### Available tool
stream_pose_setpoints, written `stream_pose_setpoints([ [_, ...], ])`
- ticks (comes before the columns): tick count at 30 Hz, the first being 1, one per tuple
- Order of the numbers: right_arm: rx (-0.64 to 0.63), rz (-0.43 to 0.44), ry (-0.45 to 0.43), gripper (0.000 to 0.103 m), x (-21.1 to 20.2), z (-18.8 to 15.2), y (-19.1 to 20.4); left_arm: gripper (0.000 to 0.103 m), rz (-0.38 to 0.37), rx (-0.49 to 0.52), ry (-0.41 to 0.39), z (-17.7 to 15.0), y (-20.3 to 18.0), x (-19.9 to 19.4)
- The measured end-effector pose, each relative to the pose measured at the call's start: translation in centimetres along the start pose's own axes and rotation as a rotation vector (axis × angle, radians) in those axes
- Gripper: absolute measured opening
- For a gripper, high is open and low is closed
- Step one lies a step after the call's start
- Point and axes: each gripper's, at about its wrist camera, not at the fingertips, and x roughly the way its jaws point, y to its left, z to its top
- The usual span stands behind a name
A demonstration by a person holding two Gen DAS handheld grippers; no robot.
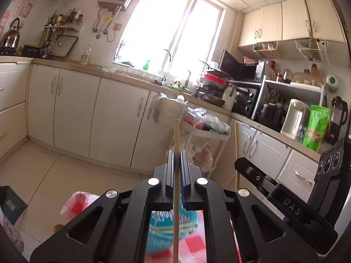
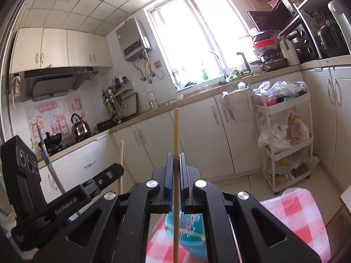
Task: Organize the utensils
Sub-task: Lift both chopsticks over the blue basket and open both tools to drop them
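Left tongs [image 1: 176,153] clamp one wooden chopstick [image 1: 176,135]; right tongs [image 2: 176,155] clamp second chopstick [image 2: 176,131]. Both sticks upright, held aloft, side by side, likely for pairing. Teal holder [image 2: 186,230] below on red-checked desk [image 2: 296,214], probable destination.

open air ahead, trolley [image 2: 287,144] rightward

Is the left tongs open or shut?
Shut: the left tongs pinch a wooden chopstick between their blue pads.
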Motion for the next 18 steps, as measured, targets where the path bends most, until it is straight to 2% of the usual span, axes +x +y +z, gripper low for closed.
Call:
stream_pose_setpoints([
  [6,0.015,-0.05,-0.015,0.006,5.8,0.3,-1.9,0.005,0.048,-0.053,-0.065,0.7,1.4,5.5],
  [11,0.023,-0.079,0.028,0.006,9.8,-1.5,-3.5,0.005,0.105,-0.065,-0.094,-0.5,2.6,8.8],
  [18,0.024,-0.085,0.145,0.007,11.1,-5.2,-4.5,0.005,0.141,-0.015,0.003,-4.5,2.9,11.2],
])
